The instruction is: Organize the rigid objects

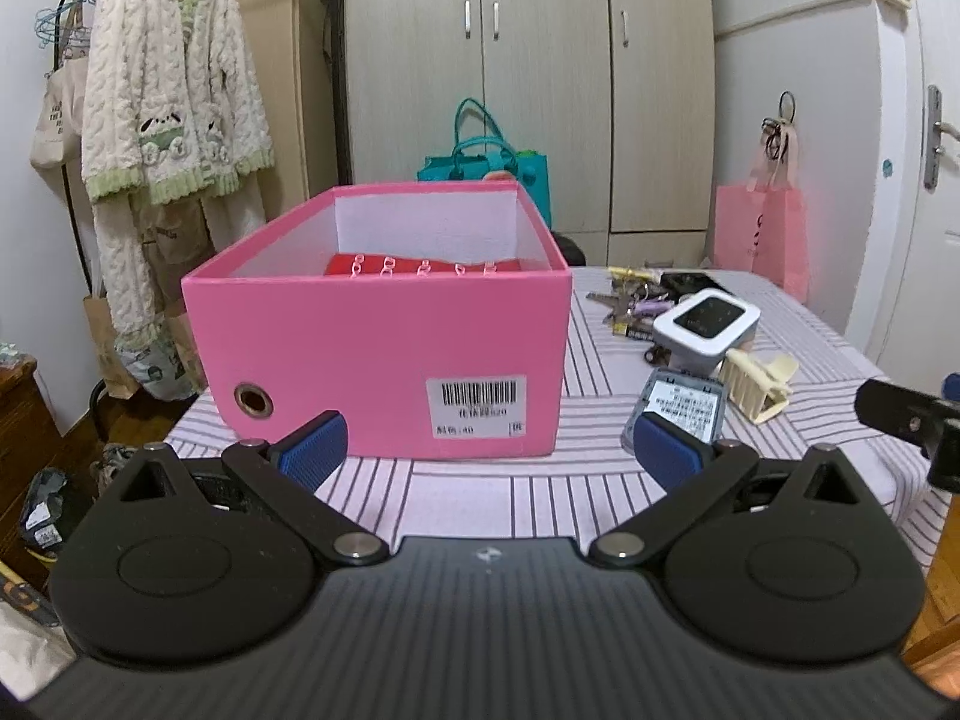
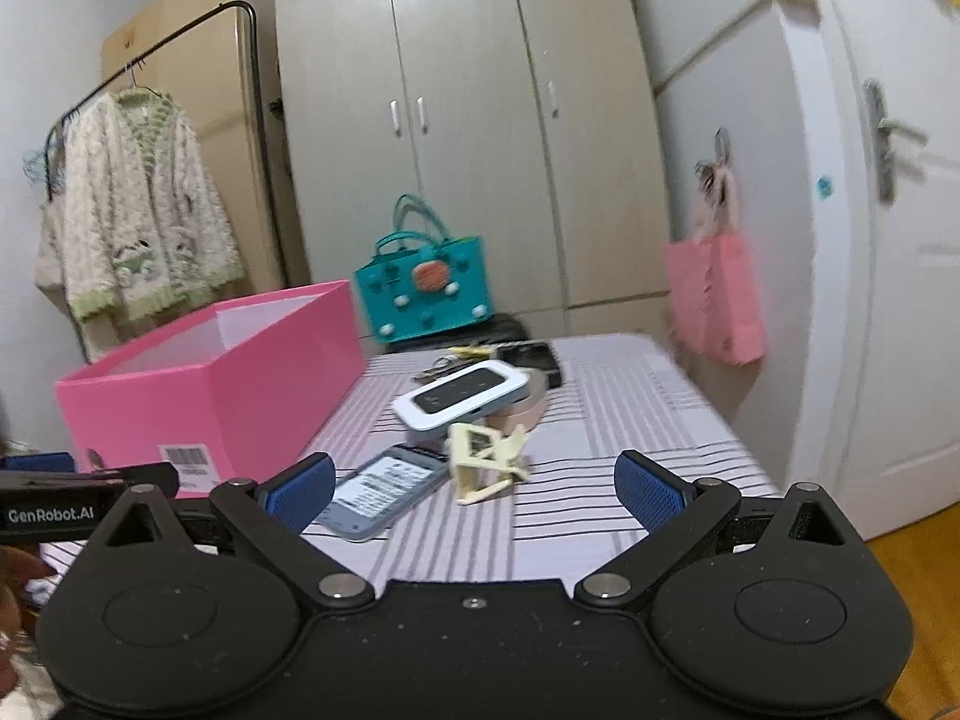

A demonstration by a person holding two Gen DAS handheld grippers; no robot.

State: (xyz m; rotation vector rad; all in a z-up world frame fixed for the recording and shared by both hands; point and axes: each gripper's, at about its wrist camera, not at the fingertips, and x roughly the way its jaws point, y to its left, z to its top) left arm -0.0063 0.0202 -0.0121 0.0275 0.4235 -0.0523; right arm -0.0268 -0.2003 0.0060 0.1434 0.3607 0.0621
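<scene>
An open pink box [image 1: 384, 354] [image 2: 210, 384] stands on the striped table, with a red item [image 1: 420, 267] lying inside. To its right lie a cream hair claw [image 1: 759, 384] [image 2: 486, 462], a white device with a dark screen [image 1: 708, 324] [image 2: 465, 399], a labelled blue-edged pack [image 1: 678, 405] [image 2: 384, 492], keys and batteries [image 1: 630, 303] and a tape roll [image 2: 522, 408]. My left gripper [image 1: 492, 456] is open just before the box's front wall, holding nothing. My right gripper [image 2: 474, 492] is open too, hovering near the hair claw and the pack.
The striped tablecloth [image 1: 480, 492] ends close below both grippers. A teal bag [image 2: 420, 294] and a wardrobe [image 1: 528, 72] stand behind the table. A pink paper bag [image 1: 762, 228] hangs on the right wall; a clothes rack with a fleece robe [image 1: 168, 90] is on the left.
</scene>
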